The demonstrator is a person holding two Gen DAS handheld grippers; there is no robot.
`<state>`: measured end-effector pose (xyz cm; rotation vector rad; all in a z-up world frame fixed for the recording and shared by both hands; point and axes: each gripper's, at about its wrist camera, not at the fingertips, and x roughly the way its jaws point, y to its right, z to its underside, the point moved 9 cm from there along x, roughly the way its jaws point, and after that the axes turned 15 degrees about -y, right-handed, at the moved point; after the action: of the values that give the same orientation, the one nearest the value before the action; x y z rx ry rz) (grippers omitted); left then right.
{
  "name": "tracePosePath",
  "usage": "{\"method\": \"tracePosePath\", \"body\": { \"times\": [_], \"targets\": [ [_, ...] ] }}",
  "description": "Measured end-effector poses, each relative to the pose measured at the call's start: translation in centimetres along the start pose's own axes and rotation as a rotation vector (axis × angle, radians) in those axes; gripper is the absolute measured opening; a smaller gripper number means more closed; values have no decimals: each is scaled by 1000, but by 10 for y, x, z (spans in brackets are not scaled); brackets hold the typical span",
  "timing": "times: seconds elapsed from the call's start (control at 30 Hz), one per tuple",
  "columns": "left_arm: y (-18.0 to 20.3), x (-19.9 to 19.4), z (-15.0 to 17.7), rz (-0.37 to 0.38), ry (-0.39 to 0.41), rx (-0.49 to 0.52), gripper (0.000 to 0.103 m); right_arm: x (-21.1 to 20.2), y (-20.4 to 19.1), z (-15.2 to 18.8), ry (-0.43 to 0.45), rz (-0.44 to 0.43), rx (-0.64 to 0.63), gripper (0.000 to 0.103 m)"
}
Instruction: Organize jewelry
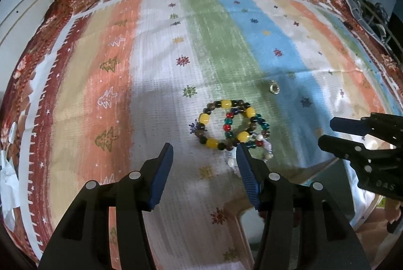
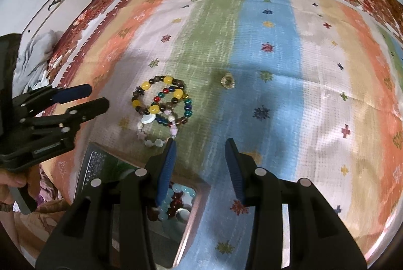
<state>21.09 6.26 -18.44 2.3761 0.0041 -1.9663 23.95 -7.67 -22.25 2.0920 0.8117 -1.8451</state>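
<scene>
In the left wrist view the left gripper (image 1: 204, 153) fills the bottom of the frame, its fingers wide apart with nothing between them. Just above its right finger, a little right of the frame centre, lie three bracelets on the striped cloth (image 1: 156, 63). The yellow bracelet (image 1: 221, 124) has yellow and dark beads. The teal bracelet (image 1: 245, 127) has teal, red and blue beads and overlaps it on the right side. The pale bracelet (image 1: 262, 149) lies partly under these two, at their lower right, and the blue pad of the finger hides a part of it. A small ring (image 1: 274, 88) lies alone on the cloth, upper right of the bracelets and apart from them. At the right edge of the frame is the right gripper (image 1: 327, 132), with its fingers apart and holding nothing.

In the right wrist view the right gripper (image 2: 200, 143) is at the bottom centre, with a clear gap between its fingers. Below its left finger, at the bottom of the frame, is an open box (image 2: 194, 207) with several beads inside. The bracelets lie left of centre, just above the box, and the ring (image 2: 227, 81) is right of them.
</scene>
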Motion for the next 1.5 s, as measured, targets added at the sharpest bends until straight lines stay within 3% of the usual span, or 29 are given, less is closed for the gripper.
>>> {"method": "tracePosePath", "body": {
  "times": [0.43,1.07,1.5],
  "targets": [
    [-11,35,-14,-43,-67,1,52,29,-7,-22,-63,-8,-43,49],
    [-18,68,-36,-69,-117,24,54,61,48,-65,-90,54,65,52],
    [-15,75,-41,-64,-119,60,55,75,38,-89,-98,61,29,58]
  ]
}}
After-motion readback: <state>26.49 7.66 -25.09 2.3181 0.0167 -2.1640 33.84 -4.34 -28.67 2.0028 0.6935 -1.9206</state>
